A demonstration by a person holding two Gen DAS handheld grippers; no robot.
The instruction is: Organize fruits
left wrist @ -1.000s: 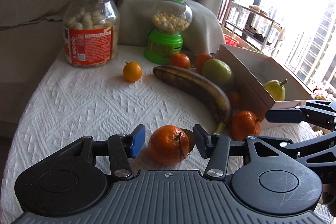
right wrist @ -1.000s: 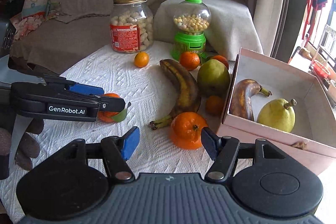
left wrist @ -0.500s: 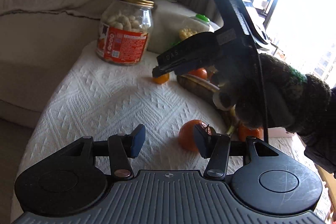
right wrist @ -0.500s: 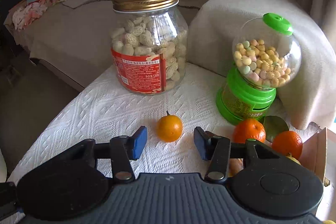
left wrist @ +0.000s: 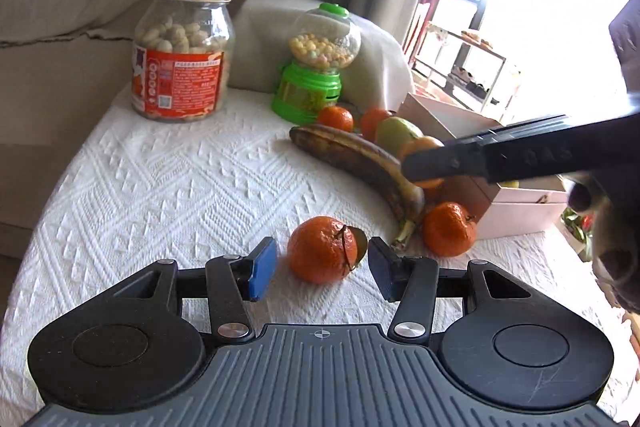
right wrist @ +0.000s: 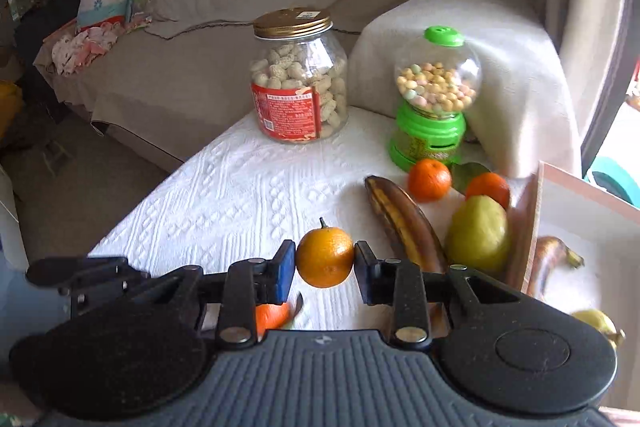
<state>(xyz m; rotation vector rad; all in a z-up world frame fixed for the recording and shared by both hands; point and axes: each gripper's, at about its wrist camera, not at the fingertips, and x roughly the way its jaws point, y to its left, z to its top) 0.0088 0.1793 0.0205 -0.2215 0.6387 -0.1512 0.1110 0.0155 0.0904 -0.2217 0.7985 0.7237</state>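
My right gripper [right wrist: 325, 265] is shut on a small orange [right wrist: 325, 258] and holds it above the white cloth. It also crosses the left wrist view [left wrist: 424, 163], where the small orange [left wrist: 422, 147] shows behind its finger. My left gripper [left wrist: 322, 263] is open around a mandarin with a leaf [left wrist: 323, 249] that rests on the cloth, the pads apart from it. A dark banana [right wrist: 404, 223], a green pear [right wrist: 478, 233] and other mandarins [right wrist: 429, 179] lie beside the pink box [right wrist: 532, 227], which holds a banana [right wrist: 552, 259].
A glass jar of snacks [right wrist: 298, 87] and a green candy dispenser [right wrist: 434, 103] stand at the back of the table. A cloth-covered object [right wrist: 480, 27] is behind them. Another mandarin [left wrist: 450, 229] lies by the box's front corner [left wrist: 516, 215].
My right gripper closed on the small orange, lifted it and carried it right, towards the box. My left gripper came back around the leafed mandarin, still open.
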